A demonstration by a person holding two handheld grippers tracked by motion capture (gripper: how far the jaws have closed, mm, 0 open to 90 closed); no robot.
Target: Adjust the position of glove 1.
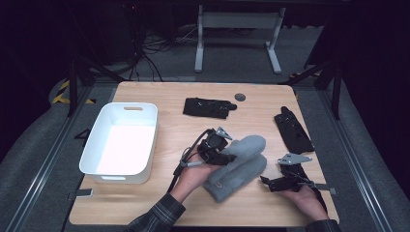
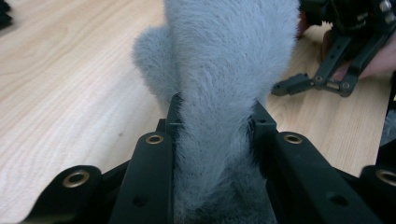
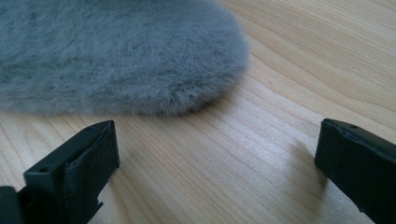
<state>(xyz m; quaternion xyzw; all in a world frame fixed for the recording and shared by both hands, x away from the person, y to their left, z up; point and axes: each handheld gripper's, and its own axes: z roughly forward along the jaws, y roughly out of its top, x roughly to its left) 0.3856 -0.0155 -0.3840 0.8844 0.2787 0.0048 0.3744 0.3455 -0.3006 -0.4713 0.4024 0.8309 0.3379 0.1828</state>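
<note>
Gripping the upper grey slipper [image 1: 241, 147] with my left tool [image 1: 223, 155] clamped on its fuzzy side, I held my right tool [image 1: 267, 181] wide and empty beside the pair (mid-surface). Nothing lay in the white bin [image 1: 145, 140] yet; the sorting seemed barely begun.

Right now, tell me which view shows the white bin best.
The high view: the white bin sits whole at the table's left, open side up. The two gripper views instead show the grey fuzzy mitten, which the left gripper clamps.
</note>
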